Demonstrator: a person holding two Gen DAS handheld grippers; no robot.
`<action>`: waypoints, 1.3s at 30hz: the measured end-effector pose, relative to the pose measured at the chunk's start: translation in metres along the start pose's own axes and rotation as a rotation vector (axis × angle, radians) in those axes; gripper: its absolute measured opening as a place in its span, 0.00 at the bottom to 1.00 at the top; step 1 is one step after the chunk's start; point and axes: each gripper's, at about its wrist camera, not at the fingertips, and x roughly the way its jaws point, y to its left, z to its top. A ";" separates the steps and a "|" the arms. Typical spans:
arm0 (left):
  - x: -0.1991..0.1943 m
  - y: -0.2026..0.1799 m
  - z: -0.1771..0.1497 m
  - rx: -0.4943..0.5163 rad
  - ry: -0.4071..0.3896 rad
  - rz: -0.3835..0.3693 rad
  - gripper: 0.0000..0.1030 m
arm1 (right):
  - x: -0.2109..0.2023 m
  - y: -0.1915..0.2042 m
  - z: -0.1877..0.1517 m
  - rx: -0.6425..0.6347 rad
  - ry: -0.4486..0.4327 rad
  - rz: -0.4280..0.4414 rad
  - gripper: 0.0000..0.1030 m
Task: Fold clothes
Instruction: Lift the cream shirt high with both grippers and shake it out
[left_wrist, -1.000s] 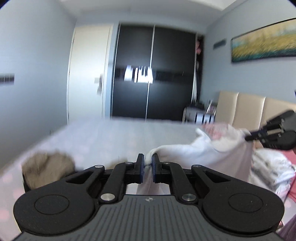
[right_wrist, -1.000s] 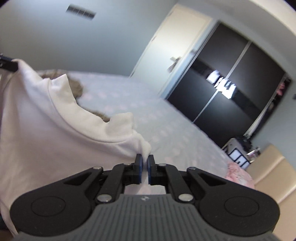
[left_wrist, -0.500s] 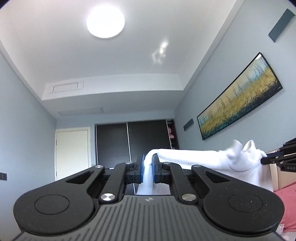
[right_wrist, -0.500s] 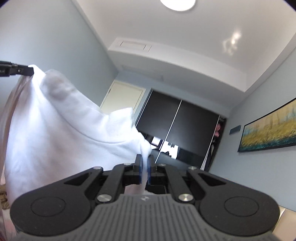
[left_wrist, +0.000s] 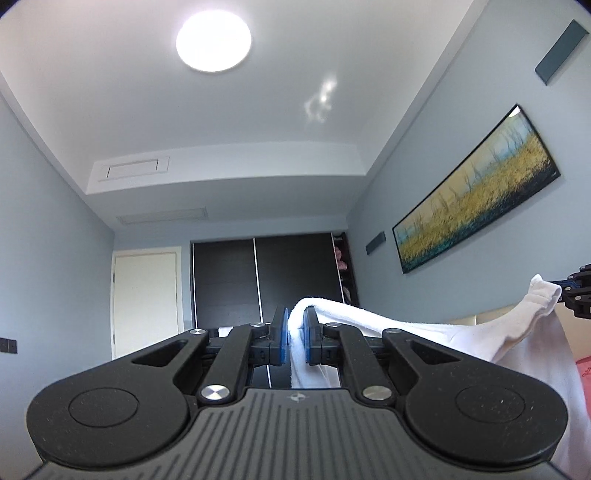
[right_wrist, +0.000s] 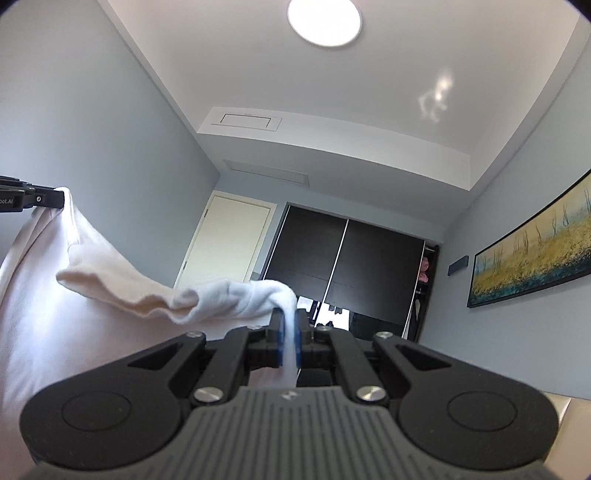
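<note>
A white garment (left_wrist: 424, 328) hangs in the air, stretched between my two grippers, both tilted up toward the ceiling. My left gripper (left_wrist: 295, 332) is shut on one top corner of it, the cloth pinched between the blue pads. From there the fabric runs right to the right gripper's tips (left_wrist: 576, 288) at the frame edge. In the right wrist view my right gripper (right_wrist: 290, 332) is shut on the other corner of the white garment (right_wrist: 122, 280), which sags leftward to the left gripper's tips (right_wrist: 44, 199). The garment's lower part drops out of sight.
Ahead stand a dark sliding wardrobe (left_wrist: 266, 280) and a pale door (left_wrist: 147, 299). A long landscape painting (left_wrist: 476, 199) hangs on the right wall above a beige headboard (left_wrist: 491, 314). A round ceiling lamp (left_wrist: 213, 40) shines overhead. The bed is out of view.
Both grippers have lifted the garment off the bed and tipped upward, so the views now show ceiling in place of the bedspread. In the last half second the garment has stretched wider.
</note>
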 end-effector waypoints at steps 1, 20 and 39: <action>0.007 0.002 -0.005 0.003 0.017 0.005 0.06 | 0.006 0.000 -0.003 0.003 0.013 0.000 0.06; 0.226 0.030 -0.196 0.097 0.512 0.016 0.06 | 0.238 0.028 -0.170 0.038 0.422 0.044 0.06; 0.403 0.051 -0.489 0.183 1.003 -0.065 0.06 | 0.487 0.062 -0.460 0.188 0.904 0.098 0.06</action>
